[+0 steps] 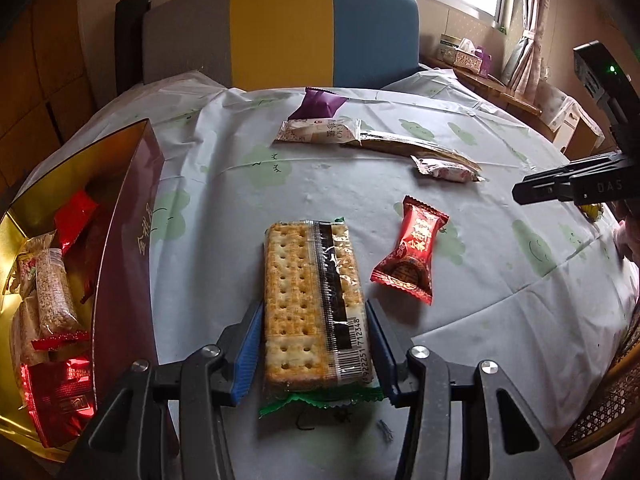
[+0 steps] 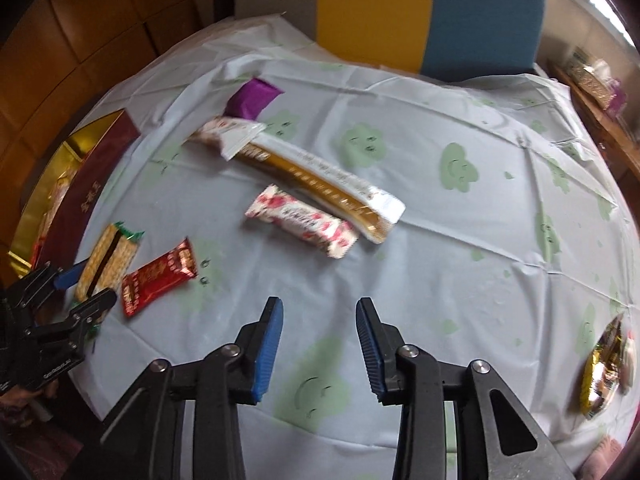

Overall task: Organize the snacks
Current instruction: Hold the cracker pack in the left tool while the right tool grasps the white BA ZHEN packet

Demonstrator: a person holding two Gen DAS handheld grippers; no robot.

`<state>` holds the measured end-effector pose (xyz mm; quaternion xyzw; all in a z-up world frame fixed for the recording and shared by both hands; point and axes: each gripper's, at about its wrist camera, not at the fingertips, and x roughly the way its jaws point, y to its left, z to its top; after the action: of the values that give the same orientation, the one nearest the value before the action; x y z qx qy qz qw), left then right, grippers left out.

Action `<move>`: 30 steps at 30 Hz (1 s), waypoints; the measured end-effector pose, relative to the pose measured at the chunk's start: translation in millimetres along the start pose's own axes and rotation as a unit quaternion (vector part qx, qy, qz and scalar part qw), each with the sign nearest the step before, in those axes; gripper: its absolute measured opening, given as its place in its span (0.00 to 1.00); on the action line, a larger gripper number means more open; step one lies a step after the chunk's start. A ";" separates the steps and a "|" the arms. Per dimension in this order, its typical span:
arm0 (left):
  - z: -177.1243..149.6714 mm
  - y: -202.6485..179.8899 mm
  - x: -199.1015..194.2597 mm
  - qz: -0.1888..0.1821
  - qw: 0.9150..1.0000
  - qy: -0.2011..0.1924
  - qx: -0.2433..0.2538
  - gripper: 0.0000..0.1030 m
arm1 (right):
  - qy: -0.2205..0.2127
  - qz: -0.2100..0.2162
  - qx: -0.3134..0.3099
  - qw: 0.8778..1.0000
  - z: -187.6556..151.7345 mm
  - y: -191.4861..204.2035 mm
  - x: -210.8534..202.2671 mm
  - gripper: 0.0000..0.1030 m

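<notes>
My left gripper (image 1: 316, 344) has its blue pads on both long sides of a clear-wrapped cracker pack (image 1: 312, 300) lying on the table; it also shows in the right wrist view (image 2: 106, 260). A red candy packet (image 1: 408, 250) lies just right of it. My right gripper (image 2: 320, 344) is open and empty above the cloth. Beyond it lie a pink-flowered bar (image 2: 302, 220), a long gold stick pack (image 2: 320, 178), a white bar (image 2: 226, 134) and a purple packet (image 2: 252, 98).
A maroon gift box (image 1: 128, 220) with a gold inside stands at the left and holds several snacks. A gold-wrapped snack (image 2: 604, 368) lies at the right table edge. A grey, yellow and blue chair back (image 1: 280, 32) stands behind the table.
</notes>
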<state>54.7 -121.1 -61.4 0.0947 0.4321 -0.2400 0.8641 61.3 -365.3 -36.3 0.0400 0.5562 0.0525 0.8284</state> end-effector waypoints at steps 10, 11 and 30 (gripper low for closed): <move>-2.3 0.6 -1.1 -0.005 1.000 -0.007 0.005 0.48 | 0.014 0.099 0.040 0.994 23.5 57.3 13.9 0.38; -2.3 1.1 -1.1 -0.006 1.000 -0.007 0.005 0.48 | 0.009 0.095 0.038 0.995 29.6 60.8 15.3 0.38; -4.3 4.6 -1.2 -0.020 1.000 -0.017 0.001 0.48 | -0.008 -0.051 -0.172 0.984 164.9 111.8 97.9 0.89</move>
<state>53.4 -115.2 -63.3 0.0833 0.4190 -0.2590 0.8662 246.1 -242.9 -49.8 -0.1311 0.5337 0.1049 0.8289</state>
